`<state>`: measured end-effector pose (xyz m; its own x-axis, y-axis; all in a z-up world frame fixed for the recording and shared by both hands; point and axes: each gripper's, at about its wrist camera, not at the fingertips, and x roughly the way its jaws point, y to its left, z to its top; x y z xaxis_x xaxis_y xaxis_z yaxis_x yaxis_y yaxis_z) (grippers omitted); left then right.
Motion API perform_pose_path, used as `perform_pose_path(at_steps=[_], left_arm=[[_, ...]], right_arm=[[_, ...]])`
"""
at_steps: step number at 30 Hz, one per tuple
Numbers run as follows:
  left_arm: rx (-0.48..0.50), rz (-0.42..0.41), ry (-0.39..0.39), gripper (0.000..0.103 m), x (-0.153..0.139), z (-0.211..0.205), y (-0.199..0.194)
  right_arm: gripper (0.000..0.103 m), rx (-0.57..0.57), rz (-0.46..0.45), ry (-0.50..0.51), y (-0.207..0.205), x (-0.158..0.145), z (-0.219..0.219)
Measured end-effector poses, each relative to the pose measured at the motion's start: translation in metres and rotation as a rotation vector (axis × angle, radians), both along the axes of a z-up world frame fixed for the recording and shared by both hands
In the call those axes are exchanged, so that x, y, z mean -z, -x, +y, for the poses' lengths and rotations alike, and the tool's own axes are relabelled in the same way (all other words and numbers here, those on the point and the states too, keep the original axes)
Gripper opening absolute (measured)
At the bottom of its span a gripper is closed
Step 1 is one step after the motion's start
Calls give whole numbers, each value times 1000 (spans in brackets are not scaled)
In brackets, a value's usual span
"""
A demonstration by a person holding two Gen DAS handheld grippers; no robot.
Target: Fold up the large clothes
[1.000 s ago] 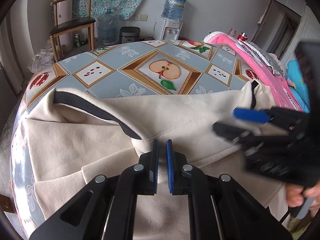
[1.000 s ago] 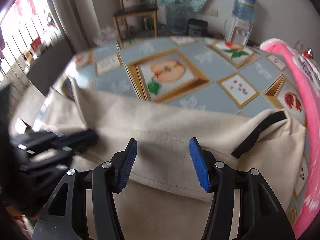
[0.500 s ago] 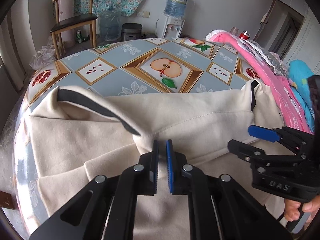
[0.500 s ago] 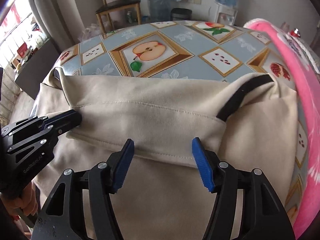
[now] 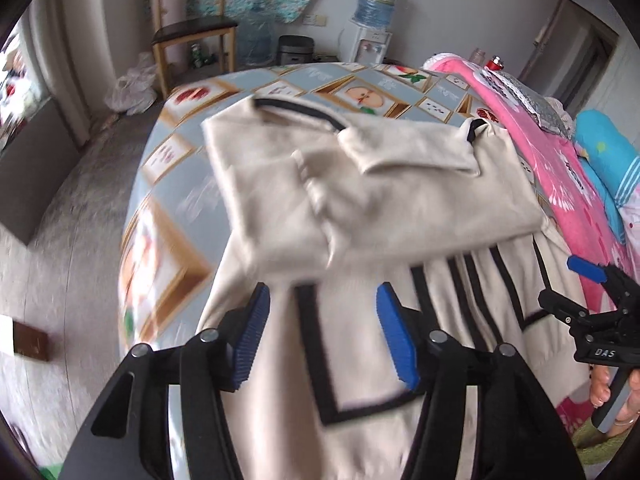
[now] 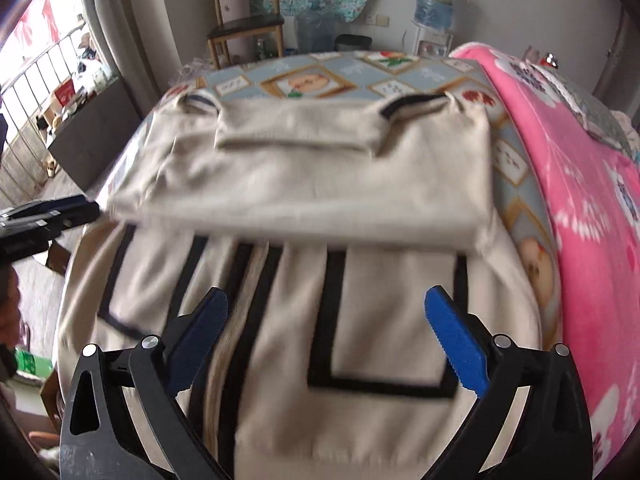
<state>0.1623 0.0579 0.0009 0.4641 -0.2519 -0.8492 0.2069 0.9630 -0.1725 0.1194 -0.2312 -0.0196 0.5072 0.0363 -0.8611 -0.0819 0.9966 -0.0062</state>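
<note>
the sweater (image 6: 320, 184) looks soft and floppy, so take its lower edge at both corners; left gripper (image 5: 322, 334) and right gripper (image 6: 326, 338) have just been opening, both wide with nothing held

The cream garment (image 6: 304, 184) lies on the worktop (image 5: 176, 184) — far part folded over into a band (black-edged at both corners), near part showing black stripes.

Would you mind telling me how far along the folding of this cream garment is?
The cream garment has one fold laid across the table. Both the left gripper and right gripper have just been opening, nothing between them. The striped lower half remains unfolded.
</note>
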Motion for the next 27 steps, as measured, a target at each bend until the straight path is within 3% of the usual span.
perform_pose_path(at_steps=[9,13,17,20,27], left_arm=[[-203,53,61,57,20,79,120],[-207,47,88,57,31,90,168],[-147,60,155,57,43,84,201],[-93,49,141,57,50,70,213],[-88,34,117,39,58,54,195]], right_arm=[[96,6,-4,78,65,23,5],[96,4,17,54,79,31,6],[96,25,19,78,89,34,6],[96,41,21,39,94,34,3],[96,56,12,-1,98,27,1]])
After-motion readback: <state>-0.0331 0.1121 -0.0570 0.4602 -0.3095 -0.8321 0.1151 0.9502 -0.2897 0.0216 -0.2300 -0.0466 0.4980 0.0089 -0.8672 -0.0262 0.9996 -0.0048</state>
